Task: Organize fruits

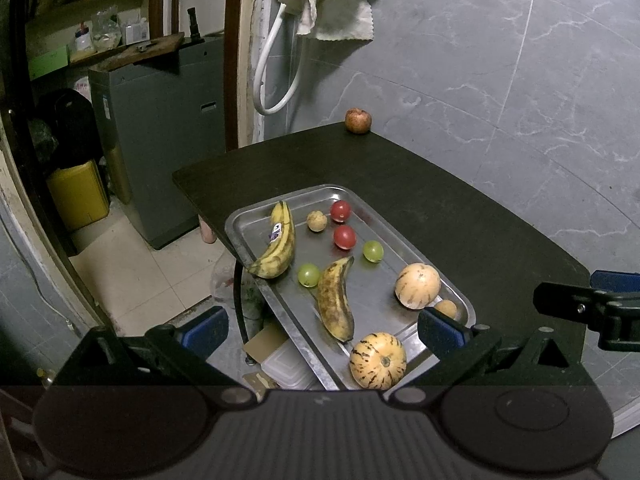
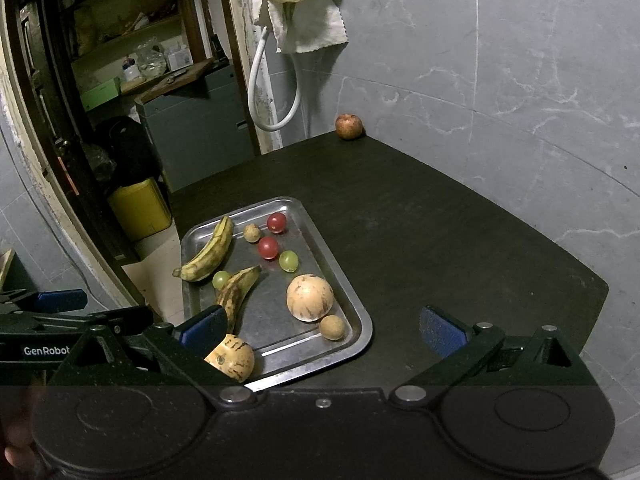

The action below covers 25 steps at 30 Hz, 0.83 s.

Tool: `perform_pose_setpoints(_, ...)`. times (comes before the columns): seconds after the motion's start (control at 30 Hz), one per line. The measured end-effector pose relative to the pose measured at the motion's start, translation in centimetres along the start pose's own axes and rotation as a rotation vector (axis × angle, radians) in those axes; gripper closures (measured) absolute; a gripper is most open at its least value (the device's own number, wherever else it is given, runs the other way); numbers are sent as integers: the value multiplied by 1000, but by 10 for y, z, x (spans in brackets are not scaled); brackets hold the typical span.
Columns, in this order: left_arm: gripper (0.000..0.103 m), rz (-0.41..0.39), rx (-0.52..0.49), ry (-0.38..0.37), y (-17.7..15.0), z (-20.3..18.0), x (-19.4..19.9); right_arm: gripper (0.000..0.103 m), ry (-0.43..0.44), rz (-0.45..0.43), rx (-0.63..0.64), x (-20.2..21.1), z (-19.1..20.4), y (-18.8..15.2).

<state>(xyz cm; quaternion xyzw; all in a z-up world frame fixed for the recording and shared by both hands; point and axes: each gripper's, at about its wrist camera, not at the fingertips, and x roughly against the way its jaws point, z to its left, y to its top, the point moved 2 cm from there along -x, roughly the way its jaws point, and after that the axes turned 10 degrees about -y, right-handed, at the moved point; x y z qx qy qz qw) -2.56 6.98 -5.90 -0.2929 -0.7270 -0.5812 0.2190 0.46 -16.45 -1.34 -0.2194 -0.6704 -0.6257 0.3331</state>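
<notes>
Fruits, round and curved, on a shiny steel tray [image 1: 460,300]; both grippers' jaws spread, empty.

Dark table [image 1: 460,216], steel tray [image 1: 256,220], apple [image 1: 358,120]

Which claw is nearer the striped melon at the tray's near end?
Left. The left claw hangs open almost directly over the striped melon; the right claw, also open, sits off to the melon's right, over the table.
</notes>
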Motion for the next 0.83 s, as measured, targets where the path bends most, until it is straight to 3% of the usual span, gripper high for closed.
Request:
perform_pose_setpoints(0.43,0,1,21,-14,0,4,-1,1,-1,0,0,0,0,0)
perform_pose_setpoints(0.7,0,-59,10,-18,0,-1,7,1,-2,-2,-2,-1,0,1)
perform_pose_setpoints(0.83,0,-51,10,-5,3,0,5,1,-3,-1,-3,-1,1,1)
